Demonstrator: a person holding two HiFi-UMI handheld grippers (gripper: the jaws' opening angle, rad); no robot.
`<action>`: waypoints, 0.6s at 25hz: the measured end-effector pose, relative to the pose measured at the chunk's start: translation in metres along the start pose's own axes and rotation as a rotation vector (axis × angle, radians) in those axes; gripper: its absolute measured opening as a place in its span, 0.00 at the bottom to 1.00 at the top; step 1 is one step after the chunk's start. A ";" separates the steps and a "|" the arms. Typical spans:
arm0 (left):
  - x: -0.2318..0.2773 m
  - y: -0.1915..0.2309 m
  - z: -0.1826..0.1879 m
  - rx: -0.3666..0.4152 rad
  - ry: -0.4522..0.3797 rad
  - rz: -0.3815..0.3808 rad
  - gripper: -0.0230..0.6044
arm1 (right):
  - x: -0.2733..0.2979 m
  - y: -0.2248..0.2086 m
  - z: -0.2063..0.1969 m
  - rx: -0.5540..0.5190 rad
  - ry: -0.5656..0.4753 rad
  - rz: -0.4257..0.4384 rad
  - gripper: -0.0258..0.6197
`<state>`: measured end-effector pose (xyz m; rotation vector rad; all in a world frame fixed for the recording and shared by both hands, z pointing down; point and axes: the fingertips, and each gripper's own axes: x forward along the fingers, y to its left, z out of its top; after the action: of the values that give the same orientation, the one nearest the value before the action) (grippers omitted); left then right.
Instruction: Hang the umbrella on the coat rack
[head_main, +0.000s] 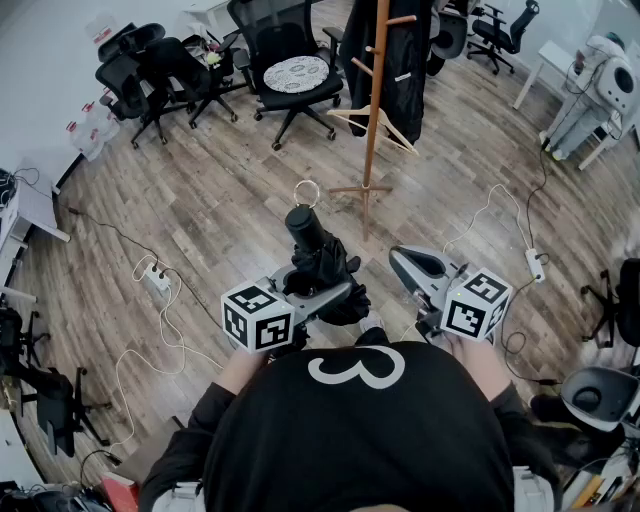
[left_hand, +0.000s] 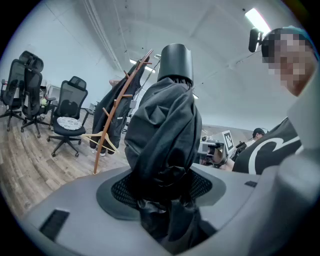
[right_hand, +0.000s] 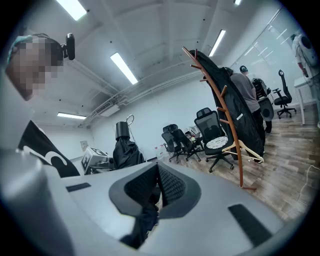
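The wooden floor (head_main: 200, 210) fills most of the head view. On it stands the wooden coat rack (head_main: 374, 100), which carries a black coat (head_main: 405, 60) and a wooden hanger (head_main: 385, 125). The folded black umbrella (head_main: 318, 255) is well in front of the rack, not touching it. The left hand-held gripper (head_main: 312, 290) pinches it around the bunched fabric, and the handle (left_hand: 176, 61) points up and away from the person. The right hand-held gripper (head_main: 405, 262) is beside the umbrella but apart from it, with its jaws pressed together.
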<state>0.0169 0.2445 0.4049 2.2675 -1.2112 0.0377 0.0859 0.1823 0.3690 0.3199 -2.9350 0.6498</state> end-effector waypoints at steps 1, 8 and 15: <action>0.001 0.001 0.002 0.003 -0.001 0.002 0.47 | 0.002 -0.001 0.001 -0.004 0.000 0.003 0.08; 0.018 0.011 0.016 0.005 -0.004 0.017 0.47 | 0.010 -0.023 0.015 -0.008 -0.002 0.022 0.08; 0.039 0.029 0.026 -0.009 0.010 0.043 0.47 | 0.020 -0.048 0.021 0.024 -0.001 0.048 0.08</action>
<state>0.0111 0.1901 0.4076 2.2311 -1.2526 0.0592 0.0759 0.1271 0.3732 0.2534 -2.9458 0.6921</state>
